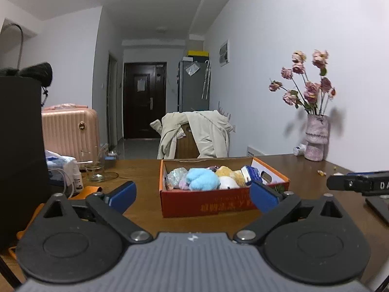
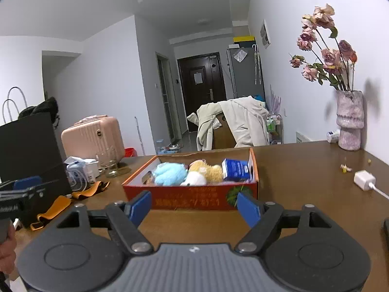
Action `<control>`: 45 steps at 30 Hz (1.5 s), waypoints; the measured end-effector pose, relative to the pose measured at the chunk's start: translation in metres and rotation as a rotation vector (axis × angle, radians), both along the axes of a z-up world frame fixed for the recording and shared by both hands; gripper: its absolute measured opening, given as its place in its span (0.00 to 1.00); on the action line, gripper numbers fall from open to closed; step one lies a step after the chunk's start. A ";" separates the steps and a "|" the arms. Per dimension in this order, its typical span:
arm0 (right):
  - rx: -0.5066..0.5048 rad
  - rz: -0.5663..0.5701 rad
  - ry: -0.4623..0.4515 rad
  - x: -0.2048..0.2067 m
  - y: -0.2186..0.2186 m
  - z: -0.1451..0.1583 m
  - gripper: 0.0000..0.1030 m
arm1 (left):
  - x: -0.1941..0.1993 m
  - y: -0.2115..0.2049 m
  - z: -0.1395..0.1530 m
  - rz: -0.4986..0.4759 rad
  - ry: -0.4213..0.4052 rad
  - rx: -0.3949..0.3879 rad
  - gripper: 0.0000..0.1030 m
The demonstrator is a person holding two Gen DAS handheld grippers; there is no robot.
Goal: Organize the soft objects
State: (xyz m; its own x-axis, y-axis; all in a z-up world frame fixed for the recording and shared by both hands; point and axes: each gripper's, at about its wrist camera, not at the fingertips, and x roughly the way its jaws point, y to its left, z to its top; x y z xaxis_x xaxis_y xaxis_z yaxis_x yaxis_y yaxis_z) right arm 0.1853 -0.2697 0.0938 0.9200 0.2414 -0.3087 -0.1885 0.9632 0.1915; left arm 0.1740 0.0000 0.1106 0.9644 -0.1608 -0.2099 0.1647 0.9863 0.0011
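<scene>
Toys (image 1: 203, 178) boxed; both claws agape.

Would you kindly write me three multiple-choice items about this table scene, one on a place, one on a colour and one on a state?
1. Where does the light blue plush toy lie?
A. inside the orange cardboard box
B. beside the vase
C. on the suitcase

2. What colour are the pads on the left gripper fingers?
A. red
B. blue
C. white

3. How does the right gripper stand?
A. shut on a toy
B. shut on the box wall
C. open, holding nothing

Answers:
1. A, since the toy sits among other soft things within the box walls.
2. B, since both pads show blue in the left wrist view.
3. C, since its fingers are spread apart in front of the box with only bare table between them.
</scene>
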 end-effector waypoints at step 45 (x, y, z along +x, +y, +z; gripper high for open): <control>-0.043 0.035 -0.057 -0.124 0.064 -0.065 0.86 | -0.115 0.025 -0.063 0.075 -0.011 -0.042 1.00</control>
State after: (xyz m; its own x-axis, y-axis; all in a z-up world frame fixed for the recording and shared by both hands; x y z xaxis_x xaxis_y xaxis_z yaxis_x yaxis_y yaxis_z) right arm 0.0613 -0.2058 0.0293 0.9278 0.2613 -0.2664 -0.2315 0.9630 0.1381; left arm 0.0593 0.0246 0.0479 0.9762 -0.0967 -0.1942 0.0908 0.9951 -0.0389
